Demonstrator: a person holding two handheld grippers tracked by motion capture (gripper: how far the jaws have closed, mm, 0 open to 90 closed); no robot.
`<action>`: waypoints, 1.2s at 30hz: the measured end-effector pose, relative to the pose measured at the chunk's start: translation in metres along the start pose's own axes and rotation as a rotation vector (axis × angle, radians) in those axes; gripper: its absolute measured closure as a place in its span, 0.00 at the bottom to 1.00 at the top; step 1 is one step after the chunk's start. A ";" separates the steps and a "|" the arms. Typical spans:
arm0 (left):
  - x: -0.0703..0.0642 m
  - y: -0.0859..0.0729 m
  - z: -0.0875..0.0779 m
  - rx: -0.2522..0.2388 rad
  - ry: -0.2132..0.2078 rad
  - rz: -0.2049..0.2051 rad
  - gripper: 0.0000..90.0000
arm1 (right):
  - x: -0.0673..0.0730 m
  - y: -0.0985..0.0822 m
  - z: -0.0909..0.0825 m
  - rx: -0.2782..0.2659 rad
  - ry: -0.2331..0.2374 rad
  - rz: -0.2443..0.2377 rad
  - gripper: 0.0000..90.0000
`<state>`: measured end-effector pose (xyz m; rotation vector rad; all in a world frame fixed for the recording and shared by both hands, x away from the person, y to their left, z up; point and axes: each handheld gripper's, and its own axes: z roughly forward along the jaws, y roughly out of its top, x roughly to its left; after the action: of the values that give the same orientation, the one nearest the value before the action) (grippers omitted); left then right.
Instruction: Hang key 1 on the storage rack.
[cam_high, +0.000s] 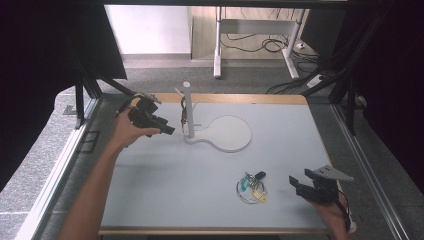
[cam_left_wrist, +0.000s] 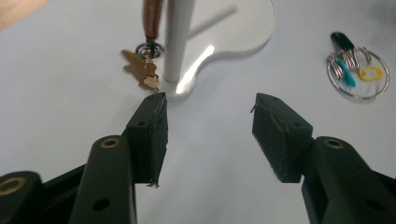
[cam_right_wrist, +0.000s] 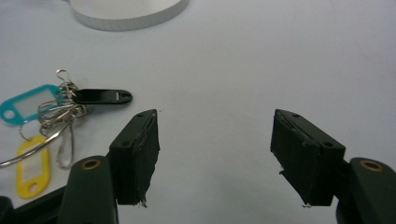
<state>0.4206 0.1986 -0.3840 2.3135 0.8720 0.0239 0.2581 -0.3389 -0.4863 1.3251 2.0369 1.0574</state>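
While both jaws gape: two grippers (left (cam_high: 167, 130), right (cam_high: 295, 183)), one stand (cam_high: 220, 134), one key ring (cam_high: 251, 188).

Beyond the bench (cam_high: 165, 175), at twelve o'clock, a white desk frame (cam_high: 218, 45) is standing on grey carpet, black cables (cam_high: 260, 46) lying tangled beneath it.
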 end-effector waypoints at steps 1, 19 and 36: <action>-0.003 -0.005 0.000 0.004 0.006 0.008 0.50 | 0.001 0.001 0.000 0.000 0.006 -0.005 0.37; -0.045 -0.068 0.010 -0.028 0.040 0.052 0.50 | 0.019 0.014 -0.003 0.014 0.045 -0.094 0.37; -0.064 -0.130 0.029 -0.032 0.019 0.025 0.50 | 0.028 0.037 -0.005 0.058 0.105 -0.162 0.37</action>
<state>0.3022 0.2174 -0.4700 2.2977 0.8459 0.0702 0.2626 -0.3062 -0.4536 1.1310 2.2256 1.0208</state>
